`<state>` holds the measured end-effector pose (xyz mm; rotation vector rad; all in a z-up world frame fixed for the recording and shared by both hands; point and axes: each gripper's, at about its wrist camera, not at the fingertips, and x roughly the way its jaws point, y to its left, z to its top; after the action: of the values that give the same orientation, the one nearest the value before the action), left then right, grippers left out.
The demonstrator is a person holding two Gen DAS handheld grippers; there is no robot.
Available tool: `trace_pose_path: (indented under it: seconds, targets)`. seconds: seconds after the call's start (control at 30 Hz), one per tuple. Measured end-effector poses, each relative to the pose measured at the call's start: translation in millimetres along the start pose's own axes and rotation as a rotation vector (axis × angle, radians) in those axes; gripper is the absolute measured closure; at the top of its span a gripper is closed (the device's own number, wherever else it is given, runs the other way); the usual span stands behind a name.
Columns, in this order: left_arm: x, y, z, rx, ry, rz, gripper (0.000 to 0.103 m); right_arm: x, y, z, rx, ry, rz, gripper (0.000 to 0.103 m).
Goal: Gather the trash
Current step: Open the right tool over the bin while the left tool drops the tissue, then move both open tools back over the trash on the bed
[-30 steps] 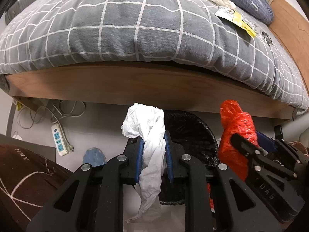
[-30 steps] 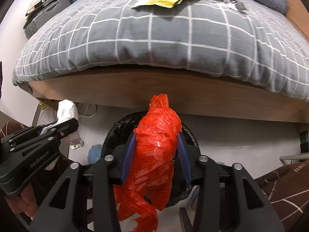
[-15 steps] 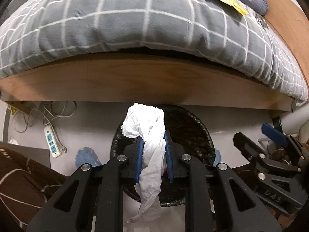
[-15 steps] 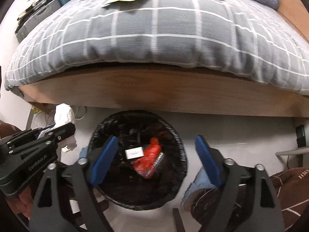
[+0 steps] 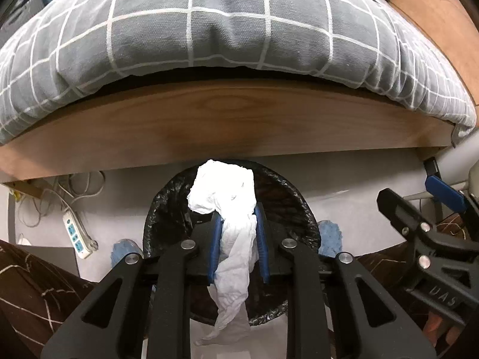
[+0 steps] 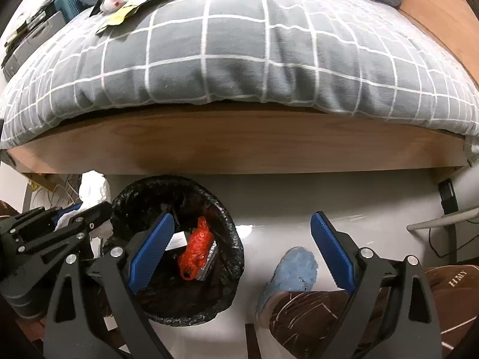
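The crumpled white tissue (image 5: 230, 209) sits between the blue pads of my left gripper (image 5: 237, 248), whose jaws are easing apart though the pads look to touch it yet on both sides. It is a soft, wrinkled wad: a fat bunch bulging above the fingertips toward twelve o'clock and a thin twisted tail hanging below toward six. It hangs right over the mouth of the black-lined trash bin (image 5: 302, 209). From my right wrist camera the same tissue (image 6: 92, 185) shows at about nine o'clock, poking out of the left gripper (image 6: 69, 218) beside the bin's rim.

My right gripper (image 6: 239, 251) is spread wide and opening further, with nothing between its ribbed blue pads; the left pad overlaps the bin (image 6: 233, 239), the right one stands over bare pale floor. Inside the bin lies a red plastic bag (image 6: 194, 251), scrunched and glossy, with a white card (image 6: 179, 240) just at its nine o'clock side and something silvery tucked against it.

At five o'clock are my brown trouser leg (image 6: 344, 314) and a blue slipper (image 6: 293, 269). At nine o'clock in the left view a white power strip (image 5: 76, 233) lies on the floor among cables. Beyond the bin runs the wooden bed frame (image 6: 239, 146), and above it the grey checked duvet (image 6: 239, 59), with yellow wrappers (image 6: 119, 16) and other litter at its far edge around eleven o'clock.
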<state>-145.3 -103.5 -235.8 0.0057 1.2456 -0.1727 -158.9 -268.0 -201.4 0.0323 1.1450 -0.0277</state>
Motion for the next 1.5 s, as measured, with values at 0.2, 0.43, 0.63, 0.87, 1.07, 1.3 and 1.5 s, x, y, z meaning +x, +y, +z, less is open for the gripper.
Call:
trace_pose_path:
  seconds: [0.2, 0.43, 0.63, 0.87, 1.07, 1.3, 1.5]
  targets:
    - [0.6, 6.8, -0.5, -0.014, 0.000, 0.035, 0.042, -0.2, 1.0, -0.4, -0.004, 0.000, 0.005, 0.014]
    - [-7.1, 15.7, 0.5, -0.015, -0.031, 0.053, 0.024, -6.9, 4.1, 2.1, -0.009, -0.021, 0.020, 0.014]
    - [-25.8, 19.8, 1.5, -0.012, -0.074, 0.081, 0.012, -18.4, 16.0, 6.1, -0.041, -0.054, 0.034, 0.014]
    - [-57.3, 34.6, 9.5, -0.055, -0.145, 0.097, 0.006, -38.9, 27.2, 15.5, -0.058, -0.098, 0.071, 0.012]
    - [-82.5, 50.2, 17.9, -0.092, -0.189, 0.103, 0.006, -60.8, 34.5, 29.9, -0.067, -0.157, 0.067, 0.008]
    - [-108.8, 64.7, 38.2, -0.112, -0.243, 0.121, 0.006, -73.5, 40.6, 52.4, -0.084, -0.187, 0.059, 0.008]
    - [-117.2, 79.9, 61.7, -0.130, -0.264, 0.135, 0.006, -79.7, 45.1, 77.4, -0.087, -0.207, 0.052, 0.008]
